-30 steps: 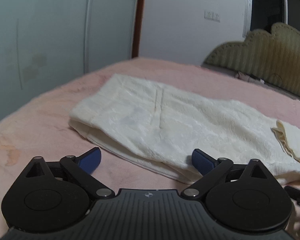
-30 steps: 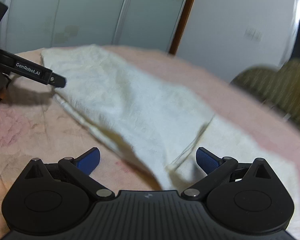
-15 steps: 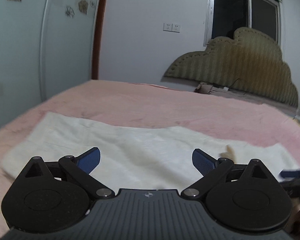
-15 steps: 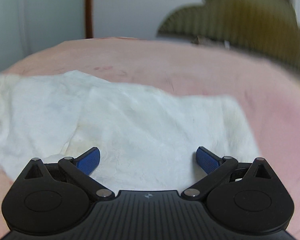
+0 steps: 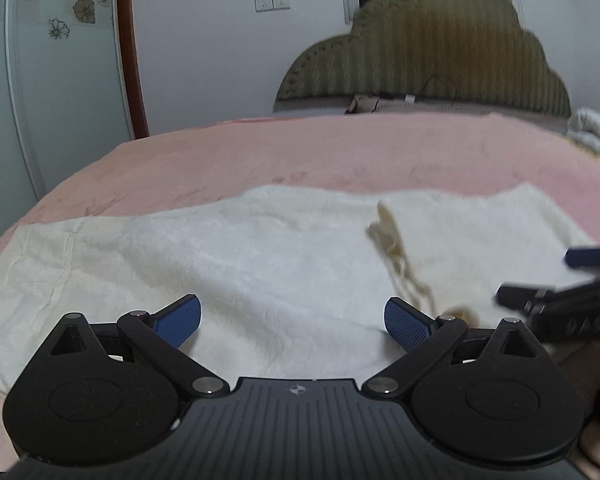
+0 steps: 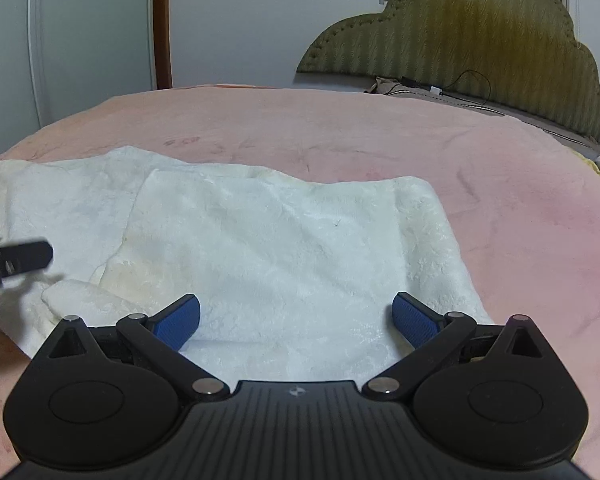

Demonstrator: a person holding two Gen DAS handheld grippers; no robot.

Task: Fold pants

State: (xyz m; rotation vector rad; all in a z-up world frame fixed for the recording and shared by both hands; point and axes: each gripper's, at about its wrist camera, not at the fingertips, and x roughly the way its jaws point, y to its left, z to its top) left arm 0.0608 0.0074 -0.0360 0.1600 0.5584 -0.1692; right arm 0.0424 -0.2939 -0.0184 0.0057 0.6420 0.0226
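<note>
Cream-white pants (image 5: 260,256) lie flat across the pink bed, stretched left to right; a drawstring (image 5: 396,256) trails on the cloth. In the right wrist view the pants (image 6: 280,248) show a folded layer on top. My left gripper (image 5: 292,320) hovers open over the near edge of the cloth, nothing between its blue pads. My right gripper (image 6: 296,320) is also open and empty above the right part of the pants. Each gripper shows in the other's view: the right one (image 5: 560,304) at the right edge, the left one (image 6: 8,264) at the left edge.
The pink bedspread (image 6: 340,136) spreads far beyond the pants. An olive padded headboard (image 6: 480,40) stands at the back right with a cable and small items along its base. A wardrobe door (image 5: 60,60) with flower stickers is on the left. White bedding (image 5: 596,128) sits far right.
Both grippers have swung from the left end of the pants to face the headboard, now side by side over the near edge. Both stayed open.
</note>
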